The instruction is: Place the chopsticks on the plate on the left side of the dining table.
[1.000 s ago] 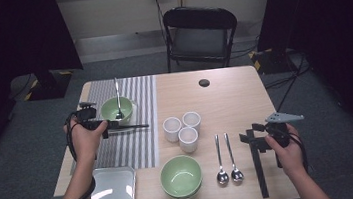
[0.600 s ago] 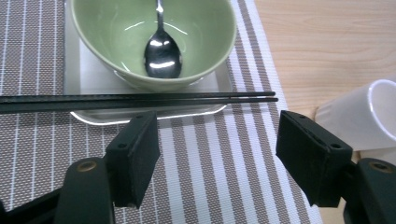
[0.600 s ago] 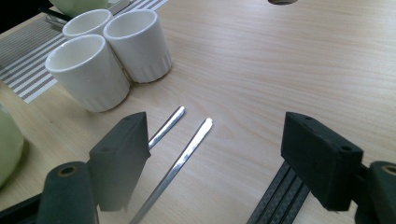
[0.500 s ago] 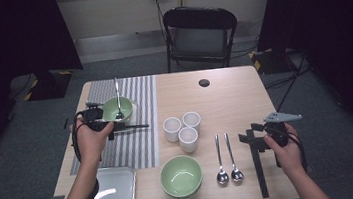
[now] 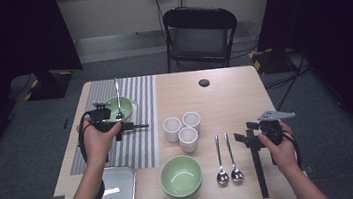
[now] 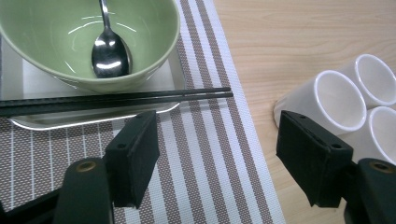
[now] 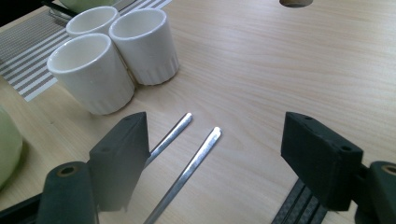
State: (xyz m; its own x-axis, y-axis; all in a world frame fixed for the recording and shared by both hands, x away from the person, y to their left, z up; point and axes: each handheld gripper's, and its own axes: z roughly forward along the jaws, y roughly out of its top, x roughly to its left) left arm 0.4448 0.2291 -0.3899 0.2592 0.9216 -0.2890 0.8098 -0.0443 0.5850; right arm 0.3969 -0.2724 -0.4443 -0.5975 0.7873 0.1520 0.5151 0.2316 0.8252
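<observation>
Your left gripper (image 6: 217, 158) hovers over the brown-and-white striped placemat (image 6: 205, 177), jaws wide apart, nothing between them. Just ahead of it: one pair of black chopsticks (image 6: 116, 99) lying across the near rim of a small silver tray (image 6: 28, 122), which carries one pale green ceramic bowl (image 6: 154, 42) with one steel spoon (image 6: 109, 53) in it.

Your right gripper (image 7: 215, 168) is also wide open and empty, low over the wooden counter (image 7: 280, 70). Two steel spoons (image 7: 187, 135) lie side by side, handles pointing into its gap, not touched. A second pair of black chopsticks (image 5: 258, 163) lies just beside that hand.

Count: three white ribbed cups (image 5: 183, 128) clustered mid-counter, touching. A second green bowl (image 5: 181, 176) sits at the near edge, and a second, empty silver tray (image 5: 119, 191) at the near left corner.
</observation>
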